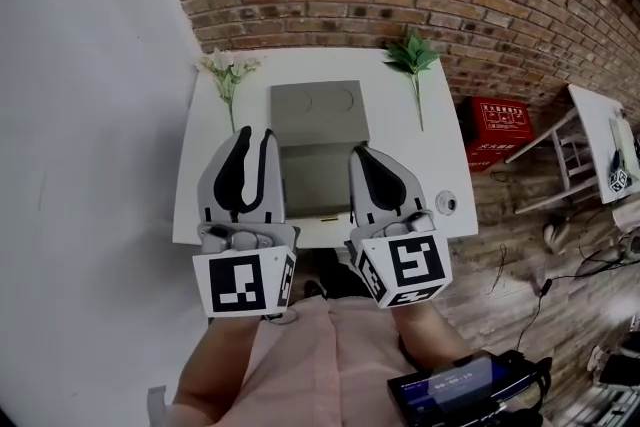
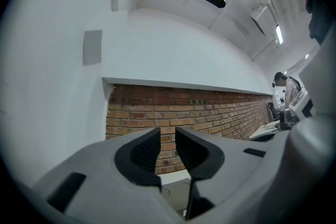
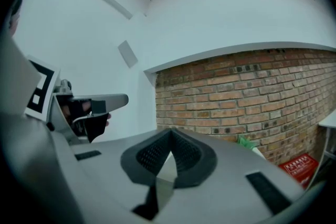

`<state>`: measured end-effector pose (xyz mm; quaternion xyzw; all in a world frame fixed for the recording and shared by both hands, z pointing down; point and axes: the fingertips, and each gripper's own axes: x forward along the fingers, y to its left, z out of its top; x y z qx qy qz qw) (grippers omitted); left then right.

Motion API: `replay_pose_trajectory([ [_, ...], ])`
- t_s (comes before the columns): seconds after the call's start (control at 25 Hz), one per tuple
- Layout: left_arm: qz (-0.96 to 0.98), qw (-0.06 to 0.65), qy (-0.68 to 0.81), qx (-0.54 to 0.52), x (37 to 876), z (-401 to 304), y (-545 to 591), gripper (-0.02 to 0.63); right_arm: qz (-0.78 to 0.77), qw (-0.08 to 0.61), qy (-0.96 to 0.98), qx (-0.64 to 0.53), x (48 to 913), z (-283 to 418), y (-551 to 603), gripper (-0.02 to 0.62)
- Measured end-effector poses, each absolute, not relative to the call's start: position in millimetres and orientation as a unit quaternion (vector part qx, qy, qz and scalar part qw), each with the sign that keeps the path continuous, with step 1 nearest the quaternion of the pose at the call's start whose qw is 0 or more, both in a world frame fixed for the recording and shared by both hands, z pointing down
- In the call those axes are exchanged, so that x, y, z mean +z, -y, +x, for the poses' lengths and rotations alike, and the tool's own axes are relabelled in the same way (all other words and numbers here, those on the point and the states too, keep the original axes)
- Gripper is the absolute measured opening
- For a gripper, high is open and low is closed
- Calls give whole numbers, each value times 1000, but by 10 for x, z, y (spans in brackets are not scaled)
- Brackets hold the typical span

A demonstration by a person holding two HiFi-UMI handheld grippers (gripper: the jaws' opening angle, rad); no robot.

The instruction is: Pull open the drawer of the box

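Observation:
A grey box [image 1: 318, 113] stands in the middle of the white table [image 1: 400, 145], with two round marks on its top. Its drawer [image 1: 315, 180] stands pulled out toward the table's front edge and looks empty inside. My left gripper [image 1: 255, 133] hovers above the table just left of the drawer, its jaws apart with nothing between them [image 2: 167, 131]. My right gripper [image 1: 358, 152] is held just right of the drawer, shut with nothing in it [image 3: 169, 134]. Both point toward the brick wall. A strip of the box [image 2: 176, 194] shows low between the left jaws.
White flowers [image 1: 228, 70] lie at the table's back left, a green sprig [image 1: 412, 55] at the back right. A small round object [image 1: 447, 203] sits near the front right corner. On the floor to the right are a red case [image 1: 495, 128] and a white chair [image 1: 565, 150].

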<state>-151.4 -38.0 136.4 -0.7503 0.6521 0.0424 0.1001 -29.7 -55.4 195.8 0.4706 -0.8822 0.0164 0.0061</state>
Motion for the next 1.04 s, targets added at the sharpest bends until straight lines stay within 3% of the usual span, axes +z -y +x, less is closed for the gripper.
replay_pose_trajectory([
  [1.04, -764, 100, -638, 17, 1564, -1379, 407, 84, 476, -2, 879, 9, 2031, -248, 520, 3],
])
